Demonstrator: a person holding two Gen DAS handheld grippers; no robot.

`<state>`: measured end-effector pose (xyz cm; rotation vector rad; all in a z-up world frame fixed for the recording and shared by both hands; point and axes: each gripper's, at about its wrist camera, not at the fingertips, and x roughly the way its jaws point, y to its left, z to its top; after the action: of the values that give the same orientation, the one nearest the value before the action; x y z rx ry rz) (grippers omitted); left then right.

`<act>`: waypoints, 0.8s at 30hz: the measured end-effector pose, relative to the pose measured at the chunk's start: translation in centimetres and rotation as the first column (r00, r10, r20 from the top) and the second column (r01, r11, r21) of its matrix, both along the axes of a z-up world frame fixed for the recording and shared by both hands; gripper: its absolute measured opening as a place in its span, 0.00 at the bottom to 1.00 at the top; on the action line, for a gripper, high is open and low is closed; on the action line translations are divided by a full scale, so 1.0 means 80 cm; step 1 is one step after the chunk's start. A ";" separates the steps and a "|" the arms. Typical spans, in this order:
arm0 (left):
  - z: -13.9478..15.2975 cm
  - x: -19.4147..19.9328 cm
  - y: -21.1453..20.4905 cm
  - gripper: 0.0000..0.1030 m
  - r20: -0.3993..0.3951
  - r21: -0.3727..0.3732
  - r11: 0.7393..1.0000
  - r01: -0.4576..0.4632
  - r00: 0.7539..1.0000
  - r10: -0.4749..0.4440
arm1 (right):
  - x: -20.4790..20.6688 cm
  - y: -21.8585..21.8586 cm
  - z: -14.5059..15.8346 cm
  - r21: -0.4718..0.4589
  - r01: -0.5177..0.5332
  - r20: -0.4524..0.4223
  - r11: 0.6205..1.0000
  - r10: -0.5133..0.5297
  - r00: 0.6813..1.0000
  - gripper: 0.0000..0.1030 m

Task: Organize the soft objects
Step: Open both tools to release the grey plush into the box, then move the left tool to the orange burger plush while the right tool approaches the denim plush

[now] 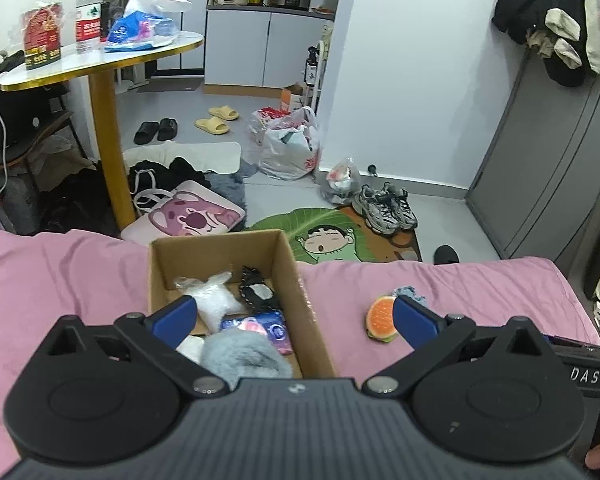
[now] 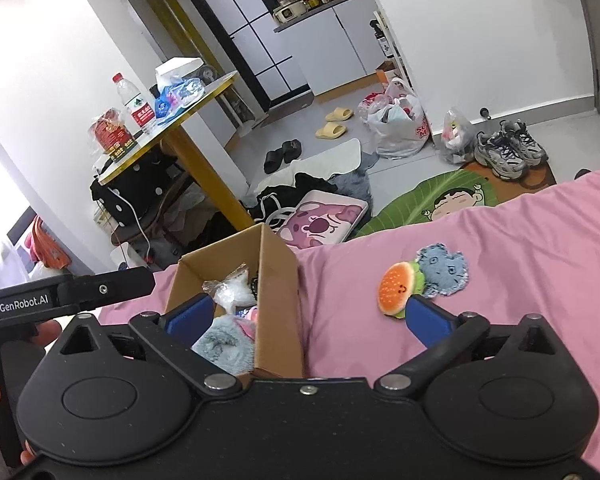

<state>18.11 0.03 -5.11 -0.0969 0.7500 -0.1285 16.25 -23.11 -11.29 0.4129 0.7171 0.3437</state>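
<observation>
Pink bedsheet (image 1: 60,280), cluttered floor (image 1: 284,196).

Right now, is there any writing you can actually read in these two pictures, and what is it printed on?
"GenRobot.AI": white letters on the black side of the left gripper, seen from the right wrist.
"DAS": white letters on the black side of the right gripper, seen from the left wrist; the start is cut off.
Water bottle: red label, characters too small to read.
Red snack packet: print blurred.
White plastic bag: red print, unreadable.

L gripper (image 1: 296,320) | blk body, blue pads (image 1: 176,318), silver screws, "GenRobot.AI" mark
</observation>
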 end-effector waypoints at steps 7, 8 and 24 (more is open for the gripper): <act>-0.005 0.000 -0.030 1.00 0.015 -0.008 0.999 0.044 0.999 -0.044 | -0.005 -0.026 -0.012 0.002 0.057 0.003 0.998 -0.057 0.998 1.00; -0.007 0.000 -0.036 1.00 0.024 0.008 0.999 0.052 0.998 -0.052 | -0.005 -0.029 -0.014 0.002 0.064 -0.002 0.998 -0.064 0.998 1.00; -0.051 0.027 -0.112 1.00 -0.012 0.057 0.997 0.061 0.998 -0.060 | -0.009 -0.074 -0.032 0.010 0.149 -0.014 0.989 -0.149 0.989 1.00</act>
<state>20.26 -8.96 -9.16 -0.0200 0.7669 -0.1639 15.52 -29.03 -13.82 0.4767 0.6930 0.2039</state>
